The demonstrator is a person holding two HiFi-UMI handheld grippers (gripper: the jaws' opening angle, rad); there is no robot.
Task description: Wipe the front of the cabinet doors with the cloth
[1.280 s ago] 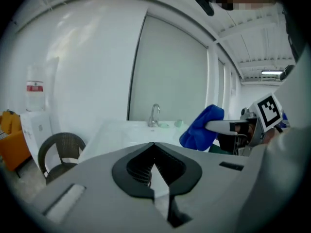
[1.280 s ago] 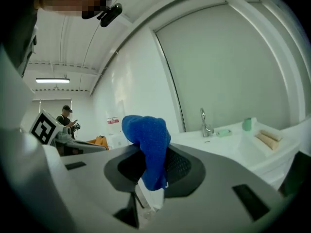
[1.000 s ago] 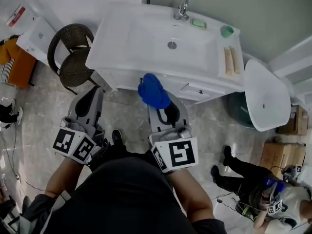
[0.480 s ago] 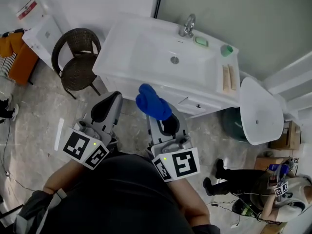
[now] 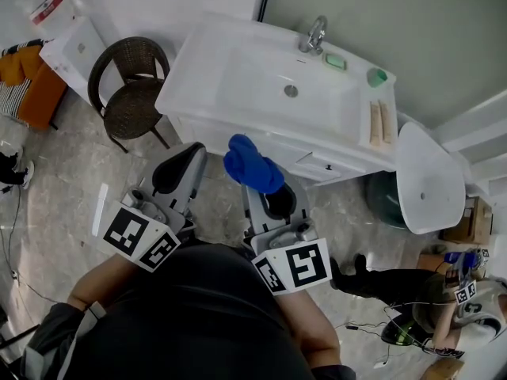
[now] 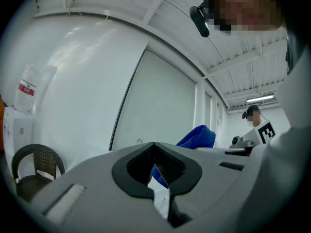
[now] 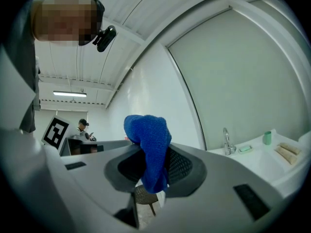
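Only the right gripper view shows that tool (image 7: 151, 170) clamping cloth (image 7: 148, 135).

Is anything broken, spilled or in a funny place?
Nothing spilled or broken shows. One oddity: a spare white basin sits loose right of the vanity, partly over a dark green tub, fitted to nothing.

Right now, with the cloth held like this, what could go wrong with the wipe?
1. The blue cloth is bunched in the right gripper's jaws, so it may meet the cabinet doors with only a small wad, or slip out under rubbing.
2. The basin rim overhangs the doors; the right gripper might knock it going in.
3. The idle, shut left gripper hangs near the wicker chair and could bump it.
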